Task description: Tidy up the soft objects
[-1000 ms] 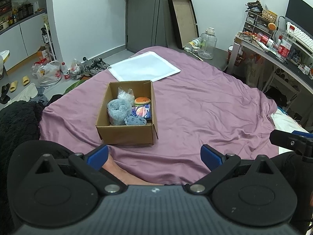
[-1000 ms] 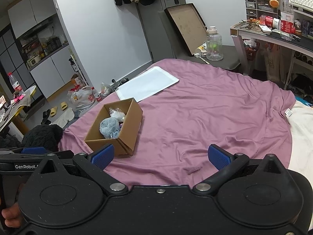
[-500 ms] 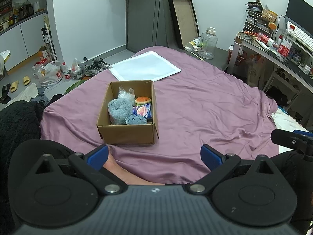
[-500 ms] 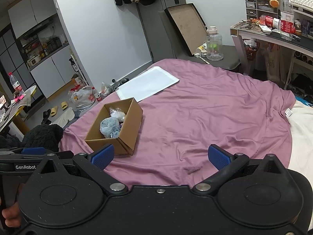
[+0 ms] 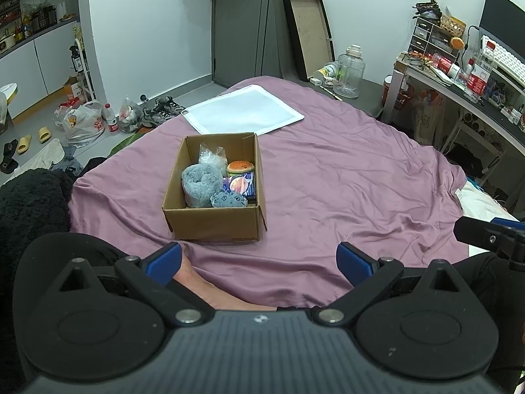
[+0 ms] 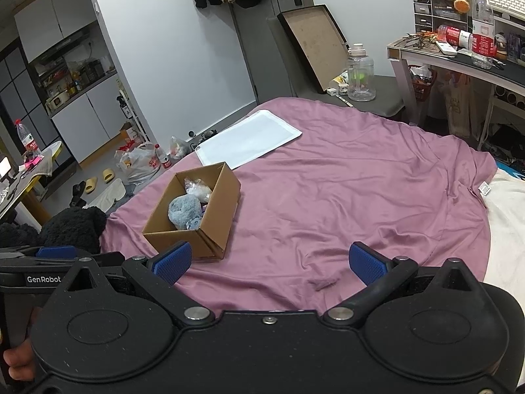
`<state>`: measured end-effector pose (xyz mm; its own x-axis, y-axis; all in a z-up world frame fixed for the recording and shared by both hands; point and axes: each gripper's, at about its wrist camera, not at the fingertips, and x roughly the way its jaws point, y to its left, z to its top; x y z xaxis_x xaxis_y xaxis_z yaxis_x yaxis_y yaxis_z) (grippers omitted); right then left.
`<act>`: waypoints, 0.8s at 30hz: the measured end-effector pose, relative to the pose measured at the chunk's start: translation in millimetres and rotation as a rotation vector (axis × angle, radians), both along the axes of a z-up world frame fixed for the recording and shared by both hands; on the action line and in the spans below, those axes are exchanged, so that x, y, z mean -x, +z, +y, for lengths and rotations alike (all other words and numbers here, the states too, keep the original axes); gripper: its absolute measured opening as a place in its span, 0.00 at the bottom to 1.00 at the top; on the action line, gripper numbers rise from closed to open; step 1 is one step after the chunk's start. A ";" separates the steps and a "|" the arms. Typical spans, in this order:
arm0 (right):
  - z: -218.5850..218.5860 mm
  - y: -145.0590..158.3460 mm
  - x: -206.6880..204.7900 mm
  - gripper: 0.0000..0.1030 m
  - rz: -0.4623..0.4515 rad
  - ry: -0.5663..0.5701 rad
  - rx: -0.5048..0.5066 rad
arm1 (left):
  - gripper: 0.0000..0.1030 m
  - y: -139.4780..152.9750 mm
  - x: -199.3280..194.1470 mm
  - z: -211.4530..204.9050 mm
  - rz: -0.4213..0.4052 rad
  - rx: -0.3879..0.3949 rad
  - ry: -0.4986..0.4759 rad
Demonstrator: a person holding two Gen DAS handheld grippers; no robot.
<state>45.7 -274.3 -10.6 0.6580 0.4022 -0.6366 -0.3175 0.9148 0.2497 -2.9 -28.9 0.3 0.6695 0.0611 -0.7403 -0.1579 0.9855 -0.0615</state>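
Note:
A cardboard box [image 5: 213, 221] [image 6: 218, 211] stands on the purple bedspread [image 5: 344, 177] [image 6: 344, 190]. Inside lie a rolled grey-blue towel [image 5: 200, 184] [image 6: 182, 210], a small blue plush [image 5: 228, 200], a burger-shaped squishy [image 5: 240, 166], a colourful packet [image 5: 240, 185] and a clear plastic bag [image 5: 211, 155] [image 6: 197, 188]. My left gripper [image 5: 259, 259] is open just in front of the box, nothing between its fingers. My right gripper [image 6: 269, 261] is open too, to the right of the box and near the bed's front.
A white flat pad [image 5: 244, 110] [image 6: 249, 142] lies on the bed beyond the box. A black fuzzy garment [image 5: 29, 207] sits at the left. A cluttered desk [image 5: 459, 82] stands right; bags, bottles and shoes litter the floor [image 5: 88, 124].
Both views have barely shifted; the box sits a touch farther back in the left wrist view. Both grippers stay open and empty.

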 end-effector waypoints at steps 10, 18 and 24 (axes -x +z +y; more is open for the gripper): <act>0.1 0.4 -0.4 1.00 0.002 0.001 0.002 | 0.97 -0.2 -0.5 -0.3 0.000 -0.001 0.000; 0.7 0.3 -0.2 1.00 0.002 0.000 0.002 | 0.97 -0.9 0.4 0.3 -0.002 -0.003 -0.005; 0.2 -1.1 -0.3 1.00 0.004 0.000 0.002 | 0.97 -1.6 1.8 0.6 -0.001 -0.008 -0.006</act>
<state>46.0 -274.1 -11.8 0.6556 0.4010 -0.6399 -0.3167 0.9152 0.2491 -4.7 -28.3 -1.4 0.6707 0.0634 -0.7391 -0.1523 0.9869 -0.0535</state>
